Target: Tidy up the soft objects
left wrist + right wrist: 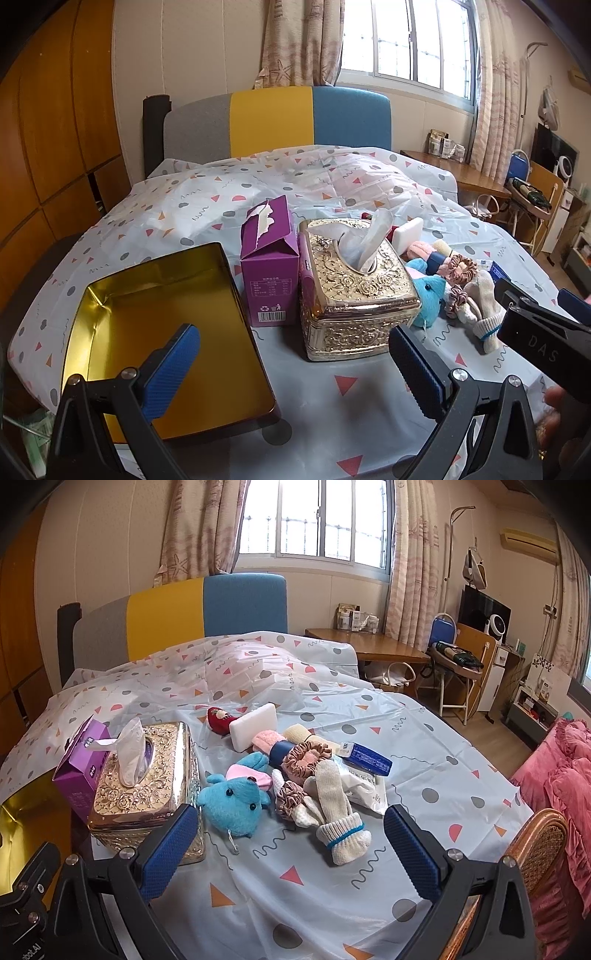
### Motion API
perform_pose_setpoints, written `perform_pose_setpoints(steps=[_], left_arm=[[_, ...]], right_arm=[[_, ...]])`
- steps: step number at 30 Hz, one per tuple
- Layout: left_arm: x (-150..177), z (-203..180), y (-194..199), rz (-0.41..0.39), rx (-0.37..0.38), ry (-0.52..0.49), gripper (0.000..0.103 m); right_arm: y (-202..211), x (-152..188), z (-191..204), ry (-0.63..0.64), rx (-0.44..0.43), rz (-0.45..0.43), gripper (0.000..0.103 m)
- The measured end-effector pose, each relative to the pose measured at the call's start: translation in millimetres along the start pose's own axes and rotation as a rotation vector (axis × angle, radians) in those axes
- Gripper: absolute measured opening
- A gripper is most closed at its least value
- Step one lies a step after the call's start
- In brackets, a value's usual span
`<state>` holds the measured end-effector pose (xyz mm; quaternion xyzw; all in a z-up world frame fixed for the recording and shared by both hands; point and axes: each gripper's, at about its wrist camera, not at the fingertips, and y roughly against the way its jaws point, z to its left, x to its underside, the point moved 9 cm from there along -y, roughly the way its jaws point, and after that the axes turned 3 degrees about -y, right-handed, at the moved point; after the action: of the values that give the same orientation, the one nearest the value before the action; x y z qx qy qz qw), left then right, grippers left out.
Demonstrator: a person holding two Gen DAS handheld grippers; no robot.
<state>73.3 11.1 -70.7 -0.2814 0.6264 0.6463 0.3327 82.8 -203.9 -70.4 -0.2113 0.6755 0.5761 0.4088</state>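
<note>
The soft stuff is all sitting in one heap on the right half of the table: blue plush (236,806), white sock (341,821), two scrunchies (306,758), pink glove (266,739), a white sponge (254,723) and a red sock (218,719) lying behind. It's piled just beside the gold tissue box (147,786), so everything is staying in easy reach of the right gripper (291,853), which is hovering over it with its jaws spread wide and nothing in them, probably lining up on the sock or plush. The left gripper (295,369) is gaping wide too, empty, hanging above the open tin (166,325), which I'm guessing is the drop-off bin since it's sitting bare on the far left. A purple carton (269,266) is standing between tin and tissue box, so carrying things over means clearing both.
</note>
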Motion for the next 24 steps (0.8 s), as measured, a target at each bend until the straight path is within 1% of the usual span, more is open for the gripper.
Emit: perform_pose_setpoints(steps=[24], left_arm=[[3.1, -8.2, -1.2, 0.011, 0.020, -0.016, 0.103]], right_arm=[[-4.0, -0.9, -11.1, -0.015, 0.007, 0.009, 0.103]])
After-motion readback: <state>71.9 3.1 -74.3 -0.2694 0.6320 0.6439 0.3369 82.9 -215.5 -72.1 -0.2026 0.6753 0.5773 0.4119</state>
